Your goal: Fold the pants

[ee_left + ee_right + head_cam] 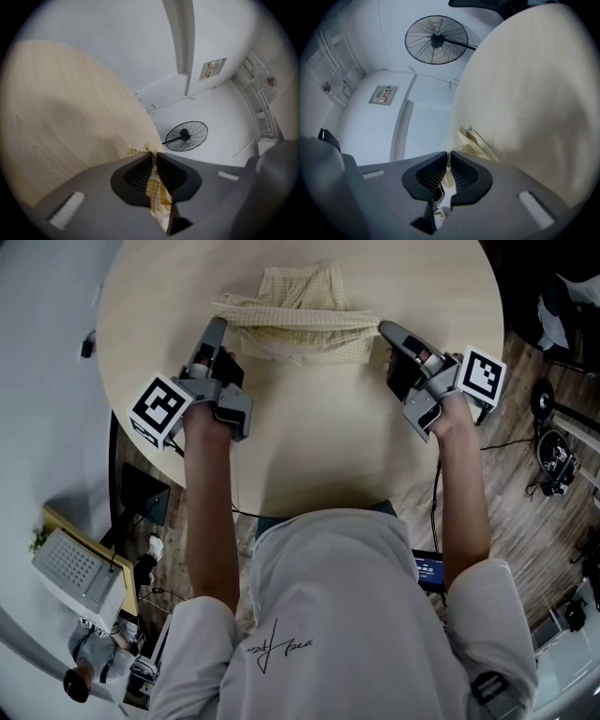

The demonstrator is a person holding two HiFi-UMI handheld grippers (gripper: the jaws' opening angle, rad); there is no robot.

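Observation:
The pants (298,320) are pale yellow check cloth, lying bunched on the far half of the round table (309,446). Their near edge is stretched taut between my two grippers. My left gripper (221,322) is shut on the left end of that edge; in the left gripper view the check cloth (154,187) runs between the pressed pads. My right gripper (384,329) is shut on the right end, and the right gripper view shows cloth (476,143) spilling out beyond the closed jaws. Both grippers hold the edge just above the tabletop.
A standing fan (186,136) is on the floor beyond the table, also seen as the fan (436,39) in the right gripper view. Cables and gear (555,456) lie on the wooden floor at right. A box (80,568) sits on the floor at left.

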